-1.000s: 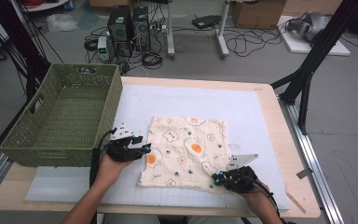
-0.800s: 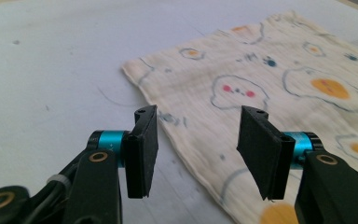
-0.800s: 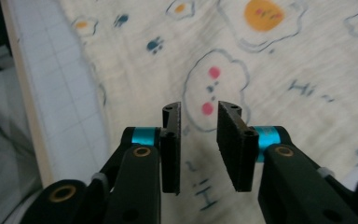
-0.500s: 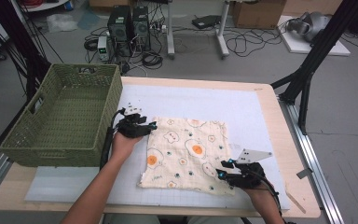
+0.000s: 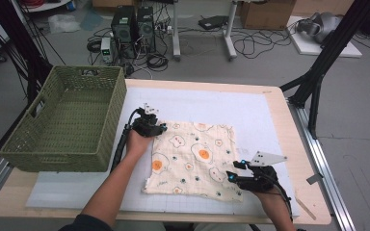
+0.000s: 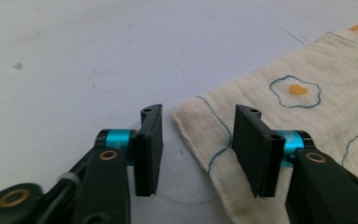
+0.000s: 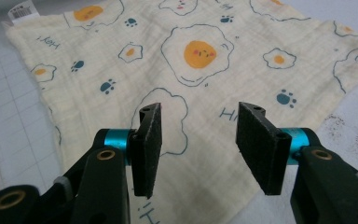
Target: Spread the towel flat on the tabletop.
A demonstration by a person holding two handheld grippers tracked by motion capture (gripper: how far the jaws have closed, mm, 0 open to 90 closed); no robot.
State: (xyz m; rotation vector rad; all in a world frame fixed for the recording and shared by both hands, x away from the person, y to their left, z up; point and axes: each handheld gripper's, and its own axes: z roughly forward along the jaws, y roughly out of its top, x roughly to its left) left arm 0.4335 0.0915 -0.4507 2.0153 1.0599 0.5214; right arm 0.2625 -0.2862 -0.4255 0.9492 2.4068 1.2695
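Two handheld grippers work at opposite corners of an egg-print cloth on a tabletop.

The tabletop (image 5: 270, 103) carries a green basket (image 5: 65, 122) at 9 o'clock and the cloth (image 5: 192, 159) spread flat at centre. The left gripper (image 5: 160, 128), at the cloth's 11 o'clock corner, has just been closing, jaws straddling that corner without pressing it. The right gripper (image 5: 231, 176), at 5 o'clock, has just been opening, jaws parted above the fabric.

Even, diffuse overhead light; soft shadows only. High view slightly soft, no glare. Both gripper views: jaws sharp, foreground below them blurred. Ahead of the left gripper (image 6: 198, 149), the mat (image 6: 74, 56) blurs with distance.
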